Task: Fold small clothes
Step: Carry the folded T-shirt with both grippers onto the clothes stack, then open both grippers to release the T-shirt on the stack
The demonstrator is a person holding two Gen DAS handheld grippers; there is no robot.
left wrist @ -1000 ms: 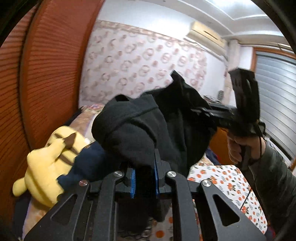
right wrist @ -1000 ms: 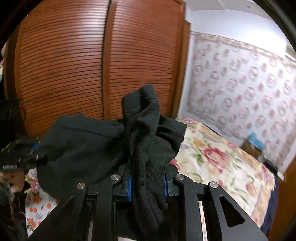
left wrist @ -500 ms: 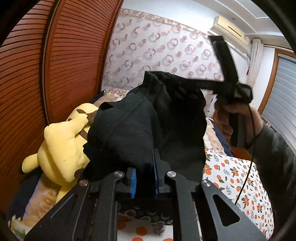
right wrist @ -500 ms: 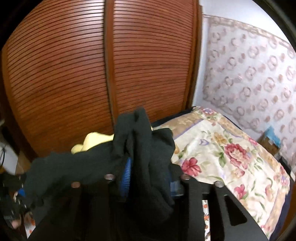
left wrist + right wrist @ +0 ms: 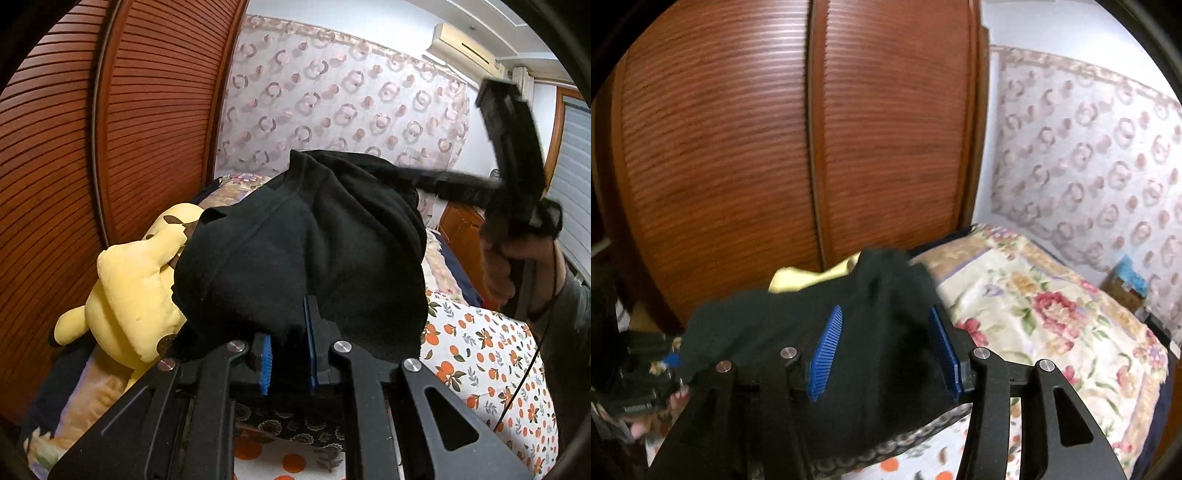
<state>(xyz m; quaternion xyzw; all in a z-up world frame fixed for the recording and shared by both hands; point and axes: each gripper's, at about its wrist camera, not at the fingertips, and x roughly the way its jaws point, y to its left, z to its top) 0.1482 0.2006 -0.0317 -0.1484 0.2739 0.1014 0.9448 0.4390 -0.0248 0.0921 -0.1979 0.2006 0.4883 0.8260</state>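
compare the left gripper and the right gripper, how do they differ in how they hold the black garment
The left gripper has its blue pads close together, pinching the black garment; the right gripper has its pads spread wide, the cloth lying loose between them. Past the left gripper sits a yellow plush toy; past the right one, a wooden wardrobe. Both have black frames and blue ribbed pads.

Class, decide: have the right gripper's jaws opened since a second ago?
Yes. The right gripper now has its blue pads spread apart, no longer pinching the black garment, which sits lower against the wooden wardrobe.

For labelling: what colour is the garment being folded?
Black garment, plain; clearest in the left wrist view.
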